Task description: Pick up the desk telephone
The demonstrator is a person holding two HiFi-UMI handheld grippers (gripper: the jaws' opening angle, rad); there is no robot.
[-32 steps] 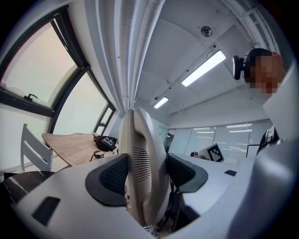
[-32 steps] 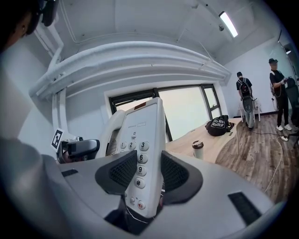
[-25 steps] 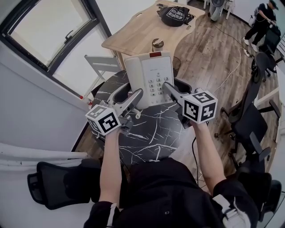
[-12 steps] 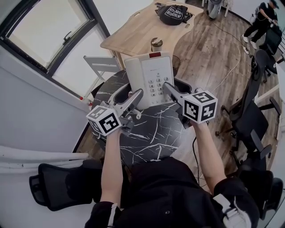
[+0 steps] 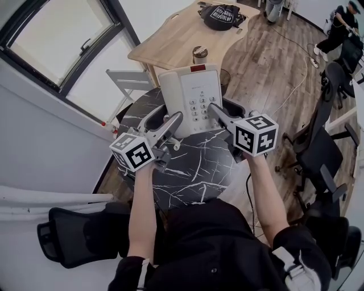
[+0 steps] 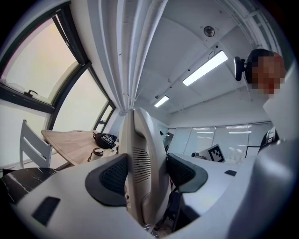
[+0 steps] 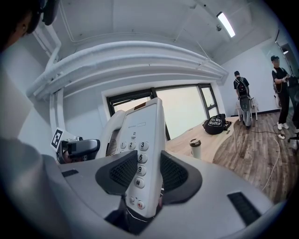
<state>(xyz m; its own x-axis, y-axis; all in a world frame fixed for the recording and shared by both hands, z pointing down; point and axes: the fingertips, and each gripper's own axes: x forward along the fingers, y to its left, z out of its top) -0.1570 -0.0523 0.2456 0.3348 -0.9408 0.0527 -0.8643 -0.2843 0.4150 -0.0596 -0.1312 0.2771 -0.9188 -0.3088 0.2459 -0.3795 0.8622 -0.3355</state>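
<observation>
Gripping the desk telephone point(image 5: 190, 96) from both sides, the person is holding it tilted up over the far edge of the black marble tabletop point(image 5: 193, 170). The left gripper point(image 5: 169, 122) is clamping the handset side, jaws spread wide around it; the right gripper point(image 5: 218, 112) is pinching the keypad edge, pads pressing on it.

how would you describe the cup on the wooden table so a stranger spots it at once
Find the light wooden table beyond the black marble table. The cup stands by its near edge, in the head view just above the top of the phone. Unlike the black bag at the far end, it is small, upright and pale with a dark lid.
</observation>
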